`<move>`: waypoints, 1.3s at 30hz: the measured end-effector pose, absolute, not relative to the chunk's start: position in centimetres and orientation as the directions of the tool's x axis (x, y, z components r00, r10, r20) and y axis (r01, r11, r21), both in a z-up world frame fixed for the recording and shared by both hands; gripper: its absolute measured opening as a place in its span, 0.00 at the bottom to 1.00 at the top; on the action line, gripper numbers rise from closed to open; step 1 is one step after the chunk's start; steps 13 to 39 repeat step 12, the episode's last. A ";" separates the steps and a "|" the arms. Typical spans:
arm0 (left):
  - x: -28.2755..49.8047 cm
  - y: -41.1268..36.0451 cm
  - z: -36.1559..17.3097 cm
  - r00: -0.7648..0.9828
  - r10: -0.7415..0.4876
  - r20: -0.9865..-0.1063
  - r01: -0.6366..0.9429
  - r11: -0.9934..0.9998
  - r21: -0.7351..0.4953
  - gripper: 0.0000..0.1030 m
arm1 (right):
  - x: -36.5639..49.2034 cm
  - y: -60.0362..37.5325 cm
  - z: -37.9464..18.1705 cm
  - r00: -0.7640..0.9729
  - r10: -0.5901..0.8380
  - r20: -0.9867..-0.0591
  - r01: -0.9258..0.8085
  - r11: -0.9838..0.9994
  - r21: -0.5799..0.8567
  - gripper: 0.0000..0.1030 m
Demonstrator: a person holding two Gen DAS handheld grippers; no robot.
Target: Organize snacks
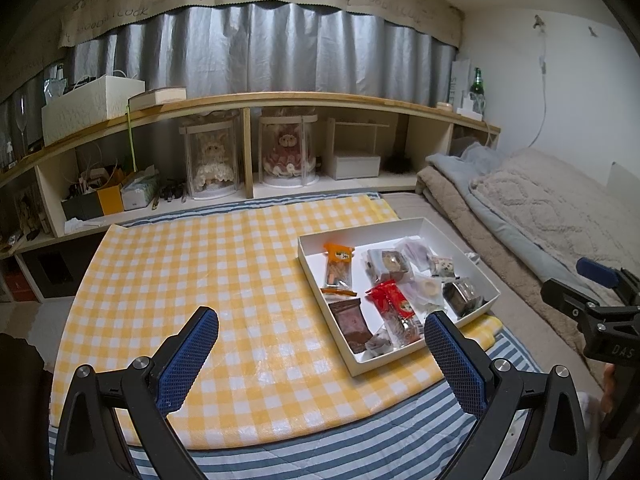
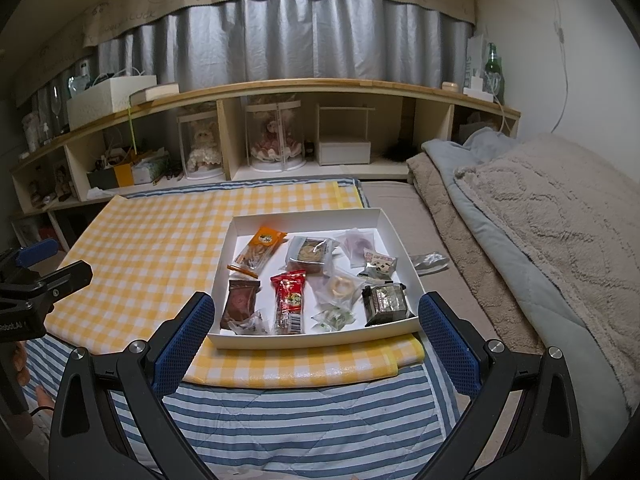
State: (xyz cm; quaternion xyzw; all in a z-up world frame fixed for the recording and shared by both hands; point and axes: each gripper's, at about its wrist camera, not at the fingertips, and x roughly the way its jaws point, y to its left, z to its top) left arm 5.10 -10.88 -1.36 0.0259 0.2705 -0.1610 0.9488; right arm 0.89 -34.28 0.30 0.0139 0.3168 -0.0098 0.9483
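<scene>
Nearly all the snacks already lie inside the white box (image 2: pixel 386 222) on the checked tabletop (image 2: pixel 160 232); one silver packet (image 2: pixel 430 261) sits outside, just beside its right wall. Both the left gripper (image 1: pixel 322 344) and right gripper (image 2: pixel 316 326) hang spread wide and empty. The likely next move is the right gripper reaching for that stray packet.

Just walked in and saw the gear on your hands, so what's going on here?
A person is holding a two-finger gripper in each hand over a yellow checked mat. A white box on the mat holds packaged snacks, among them a red packet and an orange packet. The left gripper and right gripper are both open and hold nothing. One silver wrapper lies outside the box, beside the bedding.
</scene>
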 end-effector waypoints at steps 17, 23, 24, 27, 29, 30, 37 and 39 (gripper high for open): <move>4.7 -11.0 -1.4 0.807 -0.285 -0.518 0.314 0.949 -0.033 1.00 | 0.9 -34.3 0.3 0.799 -0.010 -0.601 0.026 0.999 0.019 1.00; 4.7 -11.0 -1.4 0.807 -0.285 -0.518 0.314 0.949 -0.033 1.00 | 0.9 -34.3 0.3 0.799 -0.010 -0.601 0.026 0.999 0.019 1.00; 4.7 -11.0 -1.4 0.807 -0.285 -0.518 0.314 0.949 -0.033 1.00 | 0.9 -34.3 0.3 0.799 -0.010 -0.601 0.026 0.999 0.019 1.00; 4.7 -11.0 -1.4 0.807 -0.285 -0.518 0.314 0.949 -0.033 1.00 | 0.9 -34.3 0.3 0.799 -0.010 -0.601 0.026 0.999 0.019 1.00; 4.7 -11.0 -1.4 0.807 -0.285 -0.518 0.314 0.949 -0.033 1.00 | 0.9 -34.3 0.3 0.799 -0.010 -0.601 0.026 0.999 0.019 1.00; 4.7 -11.0 -1.4 0.807 -0.285 -0.518 0.314 0.949 -0.033 1.00 | 0.9 -34.3 0.3 0.799 -0.010 -0.601 0.026 0.999 0.019 1.00; 4.7 -11.0 -1.4 0.807 -0.285 -0.518 0.314 0.949 -0.033 1.00 | 0.9 -34.3 0.3 0.799 -0.010 -0.601 0.026 0.999 0.019 1.00; 4.7 -11.0 -1.4 0.807 -0.285 -0.518 0.314 0.949 -0.033 1.00 | 0.9 -34.3 0.3 0.799 -0.010 -0.601 0.026 0.999 0.019 1.00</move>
